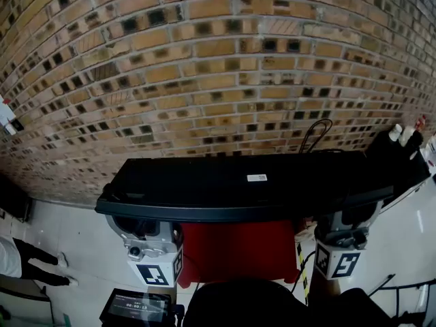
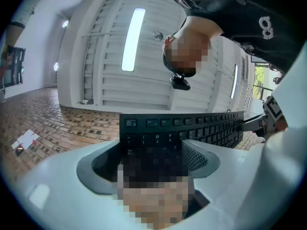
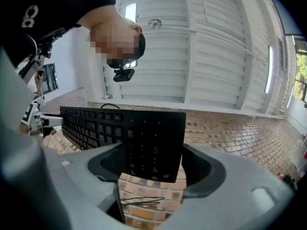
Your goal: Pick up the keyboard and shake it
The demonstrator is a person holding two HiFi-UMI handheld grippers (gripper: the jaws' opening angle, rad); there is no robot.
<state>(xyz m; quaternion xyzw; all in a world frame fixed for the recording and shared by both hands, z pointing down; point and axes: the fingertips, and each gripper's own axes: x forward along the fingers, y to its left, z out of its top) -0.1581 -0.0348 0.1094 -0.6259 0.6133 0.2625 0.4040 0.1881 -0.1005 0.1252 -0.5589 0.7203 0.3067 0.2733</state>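
One black keyboard (image 1: 238,182), its underside bearing one white label, is held in the air above the brick floor (image 1: 204,60). The left gripper (image 2: 153,150) and right gripper (image 3: 153,150) each clamp one end between wide-set jaws.

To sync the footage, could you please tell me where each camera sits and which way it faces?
Head view: on the head, facing down at the keyboard, underside up, and floor; left gripper and right gripper show.
Left gripper view: on that gripper, facing up past the keyboard's left end to the ceiling; the person shows.
Right gripper view: likewise, at the number-pad end.
Shared: the keyboard.
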